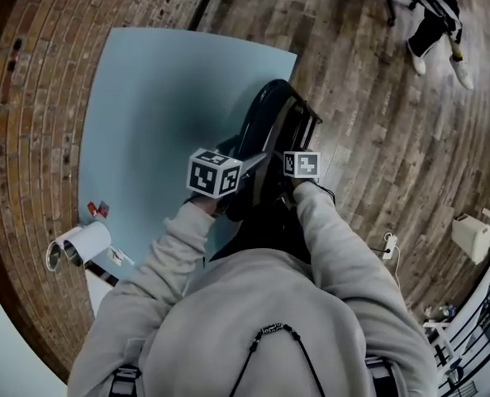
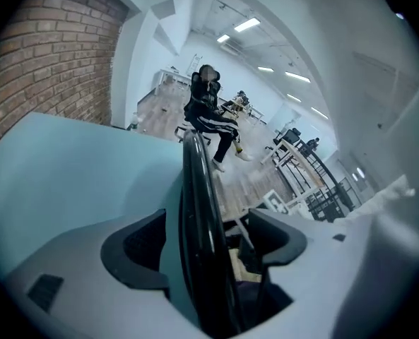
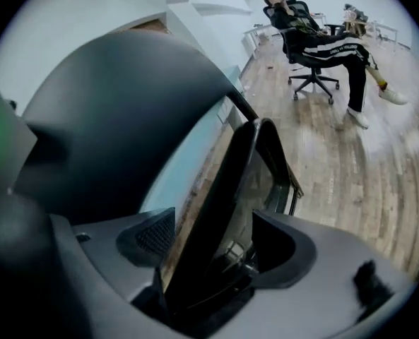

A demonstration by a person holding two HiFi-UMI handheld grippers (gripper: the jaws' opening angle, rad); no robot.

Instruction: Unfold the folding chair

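The folded black chair [image 1: 269,122] stands on edge against a light blue board [image 1: 162,98]. My left gripper [image 1: 220,180] is at the chair's near top edge, and my right gripper [image 1: 300,168] is just to its right. In the left gripper view the left gripper [image 2: 205,249] is open, and a thin black chair rail [image 2: 195,189] runs between the pads with a gap on each side. In the right gripper view the right gripper [image 3: 213,249] is open astride a flat dark chair panel [image 3: 230,182]. A broad curved chair part [image 3: 124,104] fills that view's left.
A brick wall [image 1: 38,139] lies to the left behind the blue board. White rolls [image 1: 79,246] lie by its foot. A person sits in an office chair [image 3: 315,41] across the wood floor. A white box [image 1: 472,236] and a power strip [image 1: 387,246] are at the right.
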